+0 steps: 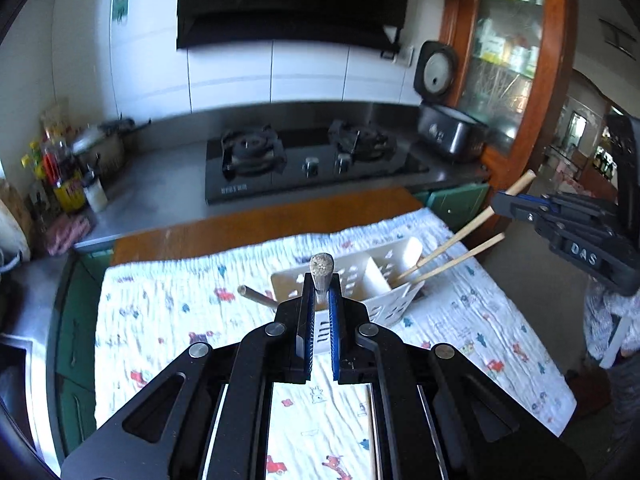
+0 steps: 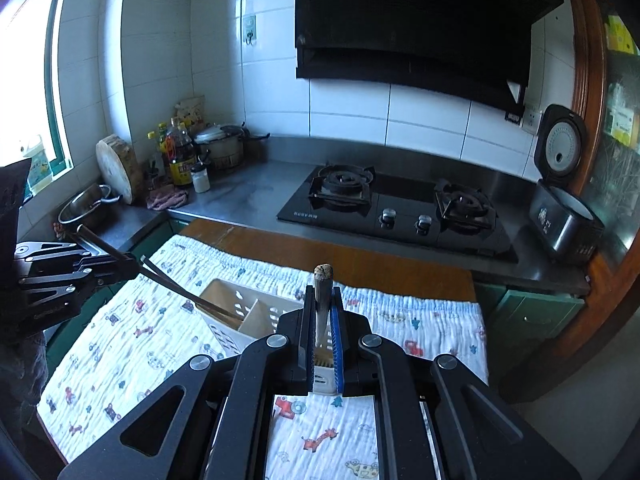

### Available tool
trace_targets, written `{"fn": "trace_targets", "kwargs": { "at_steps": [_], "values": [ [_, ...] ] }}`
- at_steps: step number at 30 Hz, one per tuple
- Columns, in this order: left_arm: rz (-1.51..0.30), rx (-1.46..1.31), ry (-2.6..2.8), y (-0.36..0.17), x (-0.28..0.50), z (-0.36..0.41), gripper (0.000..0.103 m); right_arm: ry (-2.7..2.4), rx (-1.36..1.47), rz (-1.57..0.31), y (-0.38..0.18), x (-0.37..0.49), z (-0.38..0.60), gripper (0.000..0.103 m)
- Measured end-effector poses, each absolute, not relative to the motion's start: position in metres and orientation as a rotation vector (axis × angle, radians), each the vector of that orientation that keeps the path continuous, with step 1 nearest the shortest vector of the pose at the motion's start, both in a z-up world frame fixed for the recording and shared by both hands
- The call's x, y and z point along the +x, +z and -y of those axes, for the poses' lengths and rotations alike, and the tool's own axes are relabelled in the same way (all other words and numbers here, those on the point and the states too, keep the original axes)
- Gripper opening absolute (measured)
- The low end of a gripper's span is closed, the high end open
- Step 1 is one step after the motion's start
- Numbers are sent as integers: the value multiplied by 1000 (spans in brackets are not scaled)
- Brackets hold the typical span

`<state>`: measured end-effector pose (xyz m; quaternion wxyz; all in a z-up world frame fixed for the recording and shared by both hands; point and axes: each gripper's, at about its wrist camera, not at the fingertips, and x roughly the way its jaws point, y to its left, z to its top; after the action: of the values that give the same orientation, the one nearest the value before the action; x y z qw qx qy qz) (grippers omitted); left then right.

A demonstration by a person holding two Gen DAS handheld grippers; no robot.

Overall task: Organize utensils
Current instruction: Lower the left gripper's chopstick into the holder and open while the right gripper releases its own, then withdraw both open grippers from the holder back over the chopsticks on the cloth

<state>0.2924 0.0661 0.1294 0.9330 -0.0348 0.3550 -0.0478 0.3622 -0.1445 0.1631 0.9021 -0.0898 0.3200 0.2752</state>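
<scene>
Left gripper [image 1: 322, 300]: held above the printed cloth [image 1: 168, 320], pointing forward and down toward the white holder; seen from the right wrist view it enters from the left edge [image 2: 134, 266].
Left gripper jaws: drawn narrow, clamped on a dark pair of chopsticks [image 2: 180, 292]; one stick end [image 1: 322, 268] stands up between the pads in its own view.
Right gripper [image 2: 324, 320]: held above the near side of the holder, angled downward; in the left wrist view it enters from the right edge [image 1: 502, 204].
Right gripper jaws: drawn narrow, clamped on a pale wooden pair of chopsticks [image 1: 452, 252]; a stick end [image 2: 323, 276] rises between the pads.
Holder [image 1: 360, 280]: white perforated plastic caddy with a centre divider, resting on the cloth on the wooden table [image 1: 260, 220].
Holder contents: tips of the pale pair reach into the right compartment; tips of the dark pair reach into the left compartment [image 2: 232, 314]. Whether any tip touches the floor of the holder cannot be told.
Hidden: each gripper body covers the near wall of the holder in its own view; the lower ends of all sticks are out of sight inside the compartments.
Cut off: the person shows only as patterned fabric [image 1: 608, 312] at the frame edge.
Hard to make out: a separate stick end [image 1: 256, 296] left of the holder; its pairing is unclear.
Background: gas hob [image 2: 396, 208] and open rice cooker [image 2: 564, 216] on the steel counter.
</scene>
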Motion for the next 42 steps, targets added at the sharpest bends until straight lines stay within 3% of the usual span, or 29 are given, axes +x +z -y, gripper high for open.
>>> {"fn": "trace_targets", "kwargs": {
  "at_steps": [17, 20, 22, 24, 27, 29, 31, 33, 35, 42],
  "values": [
    [-818, -104, -94, 82, 317, -67, 7, 566, -204, -751, 113, 372, 136, 8],
    [-816, -109, -87, 81, 316, -69, 9, 562, -205, -746, 114, 371, 138, 15],
    [-810, -114, -89, 82, 315, -69, 15, 557, -202, -738, 116, 371, 140, 24],
    [-799, -108, -86, 84, 312, -68, 34, 554, -200, -734, 117, 370, 142, 30],
    [-783, -104, -82, 87, 307, -66, 41, 546, -195, -724, 120, 367, 146, 47],
    [-776, -106, -79, 89, 303, -67, 45, 541, -193, -719, 120, 365, 149, 51],
    [-765, -101, -76, 91, 299, -66, 55, 537, -188, -716, 121, 362, 151, 62],
    [-754, -92, -74, 93, 294, -64, 63, 534, -186, -704, 123, 358, 154, 66],
    [-743, -86, -71, 95, 288, -64, 72, 528, -188, -693, 126, 354, 156, 79],
    [-686, -75, -48, 105, 263, -64, 88, 491, -199, -645, 135, 336, 165, 90]
  ]
}}
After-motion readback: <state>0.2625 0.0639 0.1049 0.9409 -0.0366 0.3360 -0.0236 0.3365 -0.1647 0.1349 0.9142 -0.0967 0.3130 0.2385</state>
